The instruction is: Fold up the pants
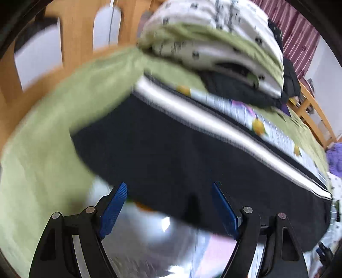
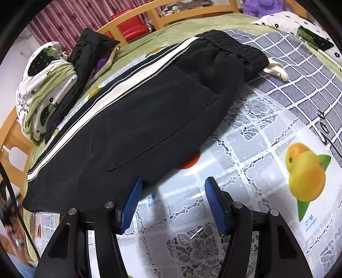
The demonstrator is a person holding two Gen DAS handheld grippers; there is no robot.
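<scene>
Pants (image 2: 136,111) lie flat on the printed cloth (image 2: 256,149) ahead of both grippers, long axis running left-right w/ waistband far right, near edge just beyond my open, empty right gripper (image 2: 173,203); left gripper (image 1: 168,211) open too, equally close.

Matt black cloth pants (image 2: 149,111) with ribbed elastic waistband at upper centre, glossy plastic table cover (image 2: 245,171) printed with lace and fruit, ridged blue pads (image 2: 131,205) on matt black plastic gripper fingers, varnished wooden frame (image 2: 171,15) along top.
</scene>
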